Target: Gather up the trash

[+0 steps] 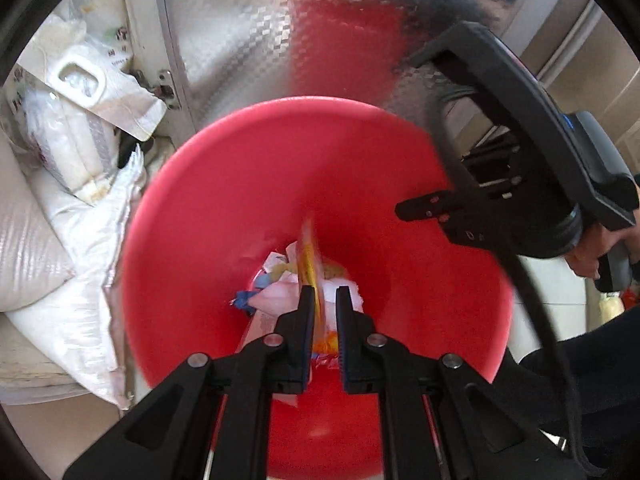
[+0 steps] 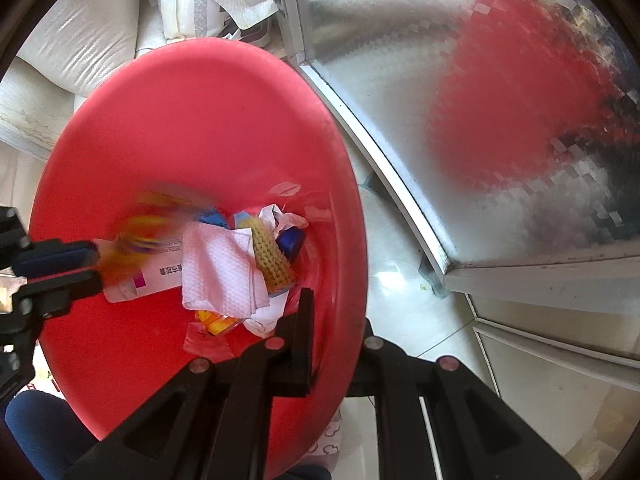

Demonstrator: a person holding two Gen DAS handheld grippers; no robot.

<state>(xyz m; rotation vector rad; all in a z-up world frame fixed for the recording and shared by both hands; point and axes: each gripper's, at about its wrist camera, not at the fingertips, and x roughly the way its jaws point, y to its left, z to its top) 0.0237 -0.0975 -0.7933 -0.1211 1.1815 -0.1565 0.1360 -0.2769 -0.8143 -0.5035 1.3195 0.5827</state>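
1. The left tongs (image 1: 325, 300) are positioning over the round red plastic bin (image 1: 224, 200), jaws narrowed on a thin yellow-and-orange wrapper (image 1: 310, 264) that is standing on edge between them. The wrapper is blurred, so its exact shape cannot be told.
2. The wrapper is hanging inside the bin mouth, above the trash already collected at the bottom: a white paper towel (image 2: 220, 268), a yellow knitted scrubber (image 2: 272, 256), a white carton with a magenta mark (image 2: 156, 276) and a blue cap (image 2: 290, 240).
3. The right tongs (image 2: 340, 320) are straddling the bin rim (image 2: 352, 216): one finger is sitting inside the wall, the other is outside and largely hidden. Whether they are gripping the rim or only bracketing it cannot be told.
4. Judgement: the deposit step is nearing its end; release is outstanding.
5. Risks:
   - The light wrapper may be clinging to a jaw pad after opening and riding back out.
   - A sideways pull by the right tongs may be tipping the bin against the patterned metal cabinet door (image 2: 400, 40).
   - The two tools are working near each other and may be colliding.
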